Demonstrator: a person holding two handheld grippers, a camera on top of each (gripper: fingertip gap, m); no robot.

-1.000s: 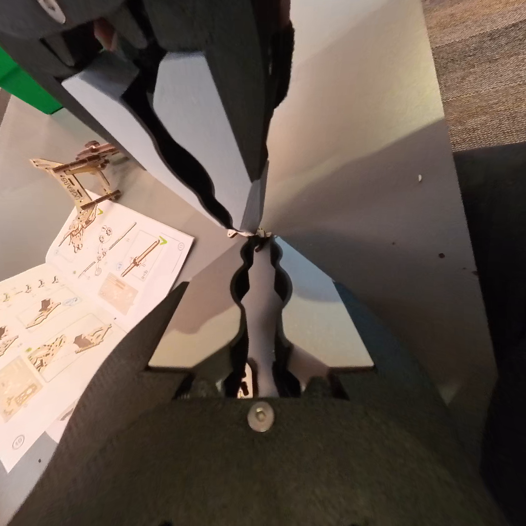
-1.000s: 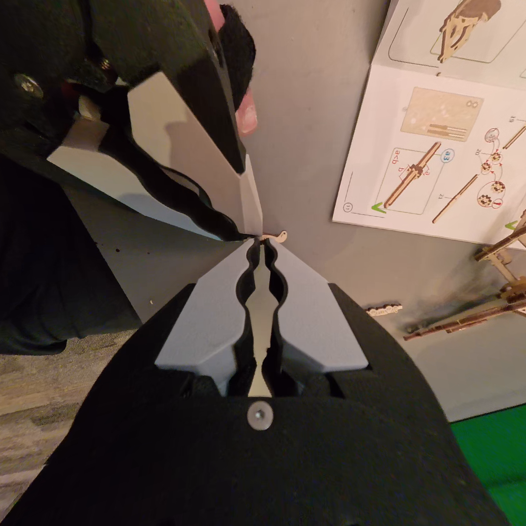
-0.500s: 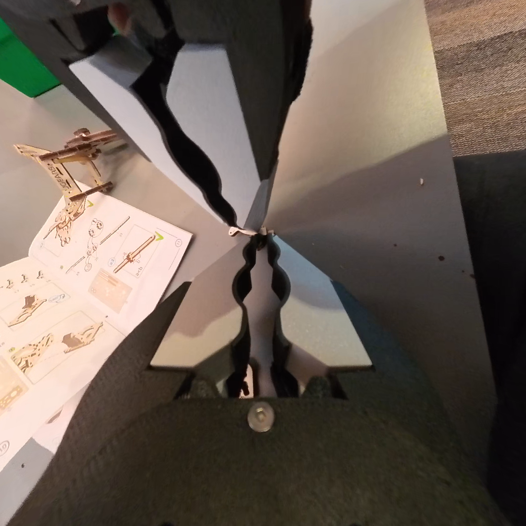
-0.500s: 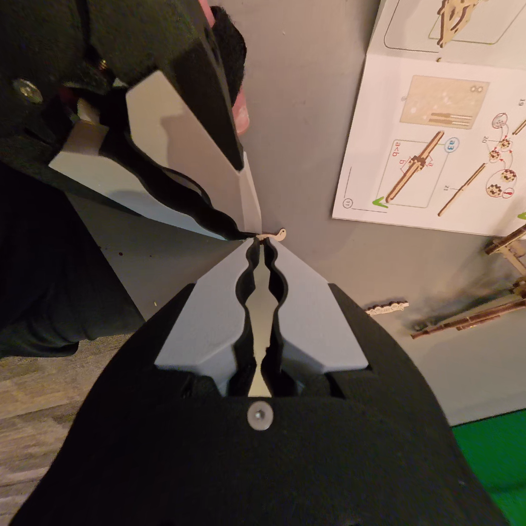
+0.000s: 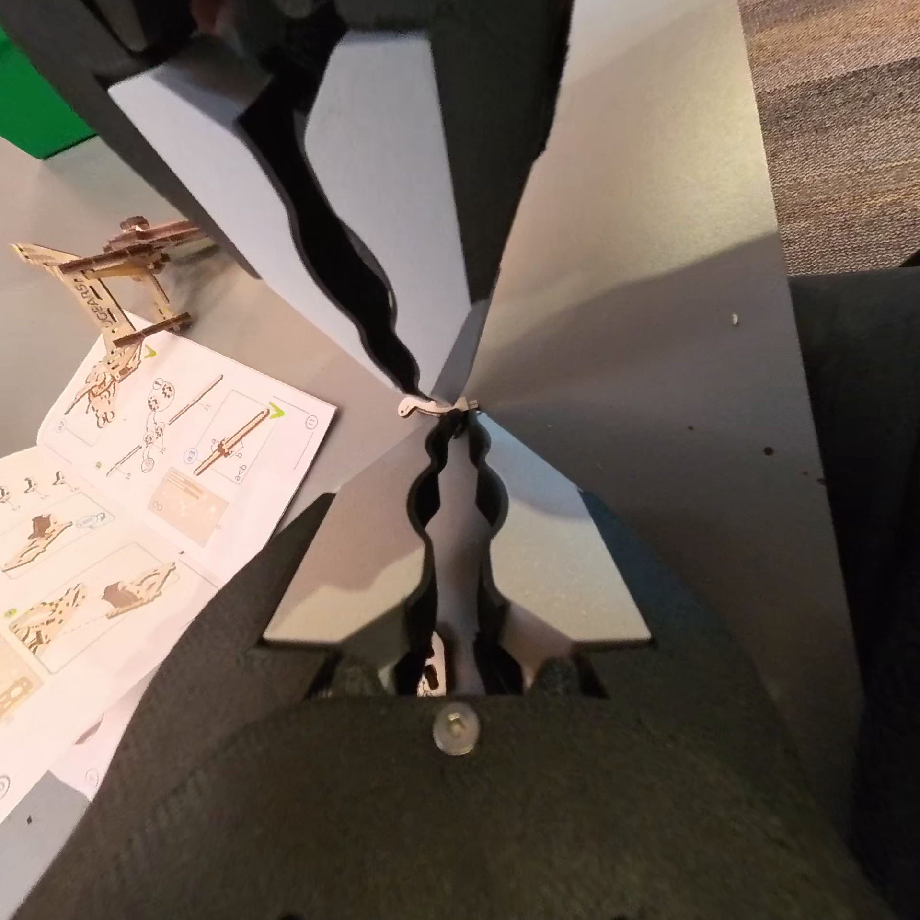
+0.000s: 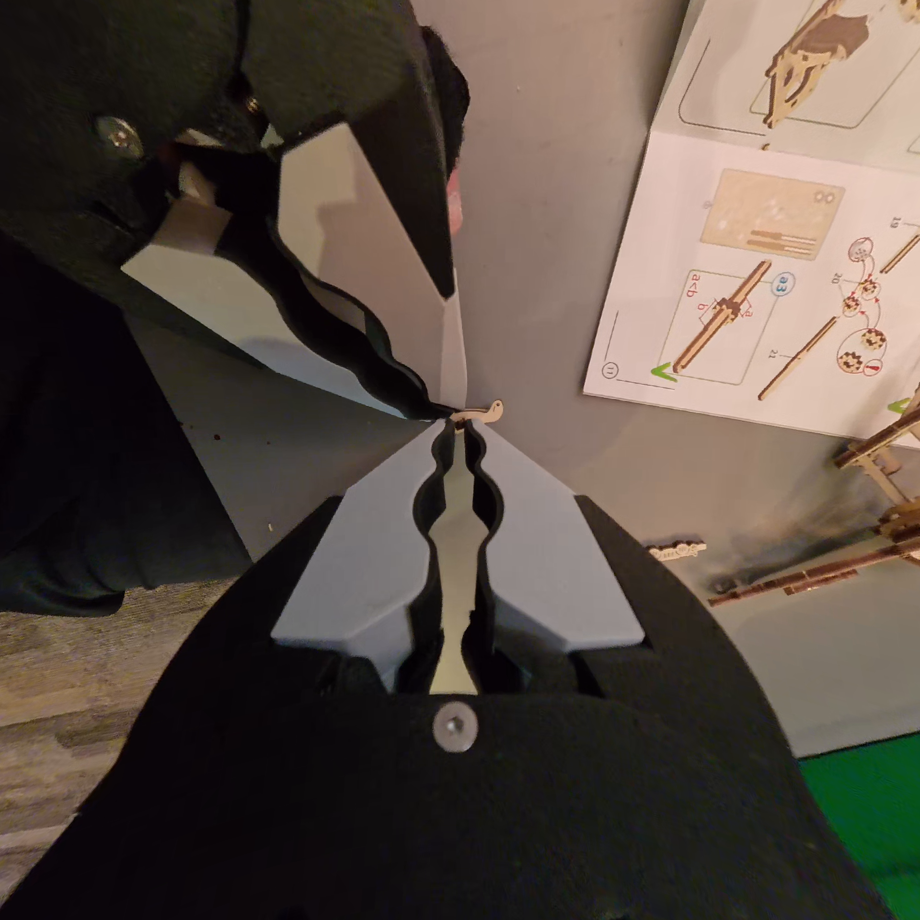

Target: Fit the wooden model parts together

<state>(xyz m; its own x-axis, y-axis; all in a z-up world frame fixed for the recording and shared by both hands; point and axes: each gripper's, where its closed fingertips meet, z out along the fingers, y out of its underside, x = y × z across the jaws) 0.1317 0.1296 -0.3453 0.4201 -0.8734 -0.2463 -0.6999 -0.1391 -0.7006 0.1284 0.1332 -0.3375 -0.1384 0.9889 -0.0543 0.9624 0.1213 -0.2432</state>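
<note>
Both grippers are pinching tip-to-tip above the grey table (image 5: pixel 622 348): left gripper (image 5: pixel 454 423) and right gripper (image 6: pixel 460 422) both clamping the small wooden hook piece (image 5: pixel 430 405), so I'm advising keeping it level, pushing straight, no twisting.

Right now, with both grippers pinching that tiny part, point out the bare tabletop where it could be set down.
Free: the grey tabletop between the meeting gripper tips and the carpet-side edge, with only a few specks. Crowded: the other side, where the white instruction sheet, the half-built wooden model and a small loose toothed wooden strip lie.
</note>
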